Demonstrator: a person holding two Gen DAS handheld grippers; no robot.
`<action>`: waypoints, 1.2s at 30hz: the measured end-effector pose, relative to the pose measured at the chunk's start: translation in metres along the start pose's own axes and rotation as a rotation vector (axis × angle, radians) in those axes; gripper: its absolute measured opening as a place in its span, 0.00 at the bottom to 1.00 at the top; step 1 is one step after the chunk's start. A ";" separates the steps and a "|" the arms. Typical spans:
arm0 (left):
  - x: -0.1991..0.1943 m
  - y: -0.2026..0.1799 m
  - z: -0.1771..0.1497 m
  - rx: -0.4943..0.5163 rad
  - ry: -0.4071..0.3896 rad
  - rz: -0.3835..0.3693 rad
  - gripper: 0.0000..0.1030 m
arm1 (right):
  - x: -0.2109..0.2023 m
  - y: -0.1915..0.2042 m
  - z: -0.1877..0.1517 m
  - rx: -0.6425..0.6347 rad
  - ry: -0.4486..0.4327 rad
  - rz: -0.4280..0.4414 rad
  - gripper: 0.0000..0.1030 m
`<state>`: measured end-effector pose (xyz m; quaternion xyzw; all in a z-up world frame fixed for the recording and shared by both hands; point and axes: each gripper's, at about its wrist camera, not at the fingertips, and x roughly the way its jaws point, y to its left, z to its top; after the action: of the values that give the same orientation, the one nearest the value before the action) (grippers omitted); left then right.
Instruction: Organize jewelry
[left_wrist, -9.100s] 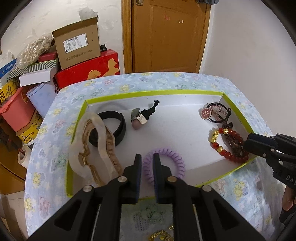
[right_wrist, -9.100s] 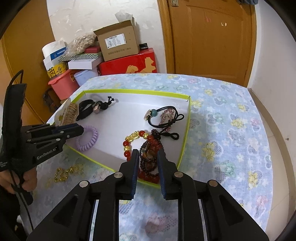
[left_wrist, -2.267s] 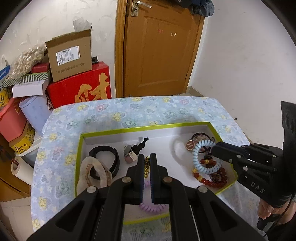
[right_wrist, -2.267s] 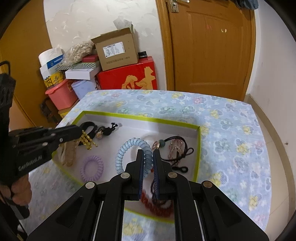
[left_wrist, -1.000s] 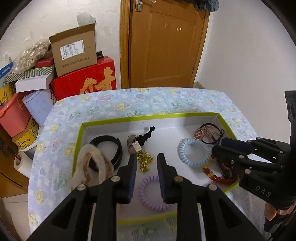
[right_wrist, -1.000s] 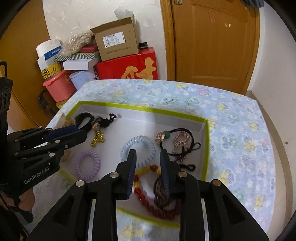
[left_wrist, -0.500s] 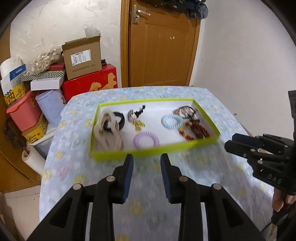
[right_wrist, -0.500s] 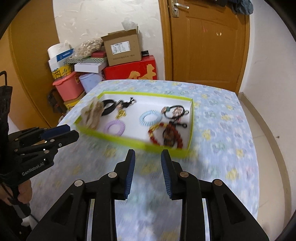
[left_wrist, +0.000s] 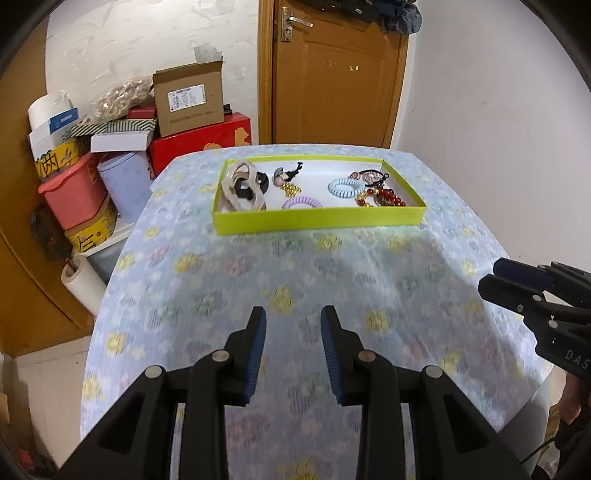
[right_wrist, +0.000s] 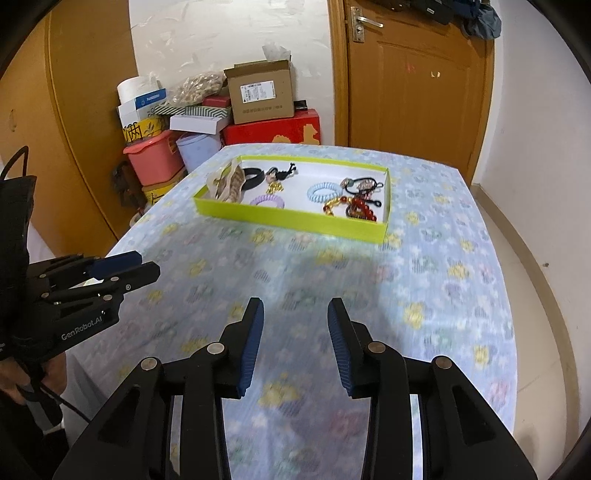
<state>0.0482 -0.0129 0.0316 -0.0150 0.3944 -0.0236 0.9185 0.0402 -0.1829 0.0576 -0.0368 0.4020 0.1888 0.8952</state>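
A lime-green tray (left_wrist: 317, 220) (right_wrist: 291, 216) sits at the far end of the flowered table. In it lie a blue coil hair tie (left_wrist: 345, 187) (right_wrist: 324, 192), a purple coil tie (left_wrist: 301, 203) (right_wrist: 266, 201), a small gold chain (left_wrist: 291, 189), red bead bracelets (left_wrist: 384, 198) (right_wrist: 354, 206), black bands and a beige piece (left_wrist: 242, 186). My left gripper (left_wrist: 293, 326) stands open over bare cloth, well short of the tray, nothing between its fingers. My right gripper (right_wrist: 295, 317) is empty too, its jaws still opening, equally far back.
Stacked boxes, a red carton (left_wrist: 201, 142), a cardboard box (right_wrist: 260, 92) and a pink tub (left_wrist: 72, 194) crowd the floor beyond the table's left corner. A wooden door (left_wrist: 334, 77) stands behind. The table's front edge lies close below both grippers.
Both grippers have pulled back from the tray, which now looks small and far. The gold chain and blue coil tie lie released in the tray. Both sets of jaws have widened.
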 end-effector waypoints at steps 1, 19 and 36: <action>-0.002 -0.001 -0.003 -0.002 -0.001 0.000 0.31 | -0.001 0.001 -0.004 0.003 0.002 -0.003 0.36; -0.008 -0.006 -0.019 -0.012 0.011 -0.014 0.31 | -0.002 0.003 -0.025 -0.005 0.038 -0.027 0.36; -0.006 -0.007 -0.020 -0.009 0.016 -0.014 0.31 | 0.003 0.003 -0.026 -0.007 0.049 -0.026 0.36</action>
<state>0.0292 -0.0195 0.0221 -0.0219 0.4019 -0.0283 0.9150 0.0225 -0.1849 0.0385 -0.0497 0.4228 0.1777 0.8872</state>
